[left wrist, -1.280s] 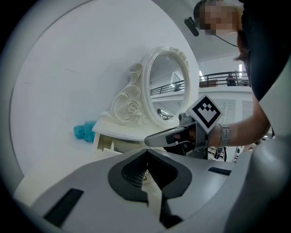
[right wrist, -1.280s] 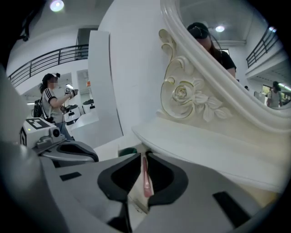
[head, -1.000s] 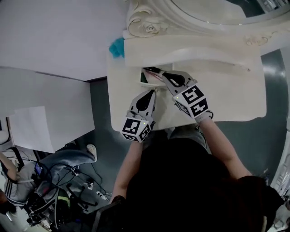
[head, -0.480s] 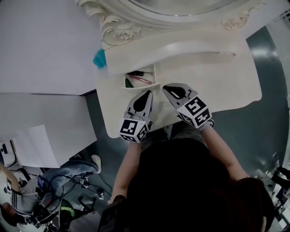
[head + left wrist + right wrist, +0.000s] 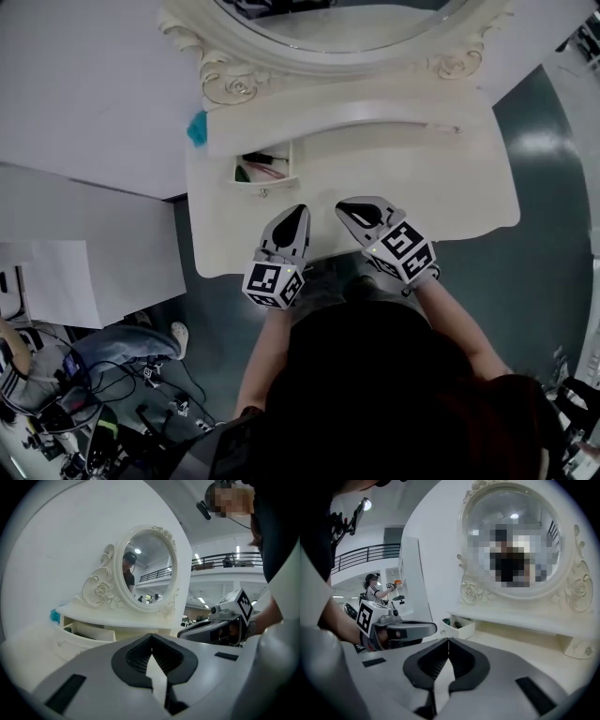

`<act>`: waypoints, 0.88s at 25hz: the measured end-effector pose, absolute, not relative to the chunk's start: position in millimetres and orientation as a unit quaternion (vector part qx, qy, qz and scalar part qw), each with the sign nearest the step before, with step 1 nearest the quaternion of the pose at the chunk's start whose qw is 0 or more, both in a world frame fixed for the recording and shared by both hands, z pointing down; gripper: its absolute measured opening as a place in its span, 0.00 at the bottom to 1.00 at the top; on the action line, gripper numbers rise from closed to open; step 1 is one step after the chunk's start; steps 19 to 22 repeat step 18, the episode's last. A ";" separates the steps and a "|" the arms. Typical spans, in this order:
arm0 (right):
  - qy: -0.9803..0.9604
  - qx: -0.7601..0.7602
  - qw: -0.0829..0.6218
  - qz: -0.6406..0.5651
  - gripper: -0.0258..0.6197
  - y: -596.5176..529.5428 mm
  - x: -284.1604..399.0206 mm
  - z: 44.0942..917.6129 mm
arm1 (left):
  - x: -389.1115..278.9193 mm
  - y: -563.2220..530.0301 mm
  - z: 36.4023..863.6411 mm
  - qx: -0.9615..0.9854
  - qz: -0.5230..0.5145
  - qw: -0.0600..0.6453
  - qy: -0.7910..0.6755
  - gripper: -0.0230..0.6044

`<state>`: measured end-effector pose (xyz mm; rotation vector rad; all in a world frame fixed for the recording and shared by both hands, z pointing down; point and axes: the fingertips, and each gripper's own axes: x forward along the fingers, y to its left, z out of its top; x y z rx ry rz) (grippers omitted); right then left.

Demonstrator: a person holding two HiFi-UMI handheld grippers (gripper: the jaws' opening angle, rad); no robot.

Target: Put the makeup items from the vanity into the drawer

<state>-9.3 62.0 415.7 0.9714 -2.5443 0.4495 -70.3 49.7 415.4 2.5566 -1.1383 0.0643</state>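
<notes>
A small open drawer point(image 5: 265, 171) juts from the left of the cream vanity point(image 5: 441, 187), with pink and green makeup items point(image 5: 255, 170) lying inside. The same drawer shows as an open box point(image 5: 77, 634) in the left gripper view and as a small box point(image 5: 458, 626) in the right gripper view. My left gripper point(image 5: 298, 212) hovers over the vanity top just in front of the drawer, shut with nothing in it. My right gripper point(image 5: 343, 206) is beside it to the right, also shut and empty.
An oval mirror point(image 5: 337, 23) in a carved frame stands at the back of the vanity. A teal object point(image 5: 197, 128) sits at the shelf's left end. A white partition point(image 5: 84, 112) borders the left side. Dark floor point(image 5: 553, 141) lies to the right.
Both grippers have drawn back from the drawer toward the vanity's front edge; the right one had its tips at the drawer a second ago. The head view has shifted, showing more mirror.
</notes>
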 end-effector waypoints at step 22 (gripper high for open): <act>-0.904 0.333 0.181 0.198 0.07 201.7 110.5 431.6 | 36.1 196.6 426.7 0.887 0.034 0.188 -0.421 0.06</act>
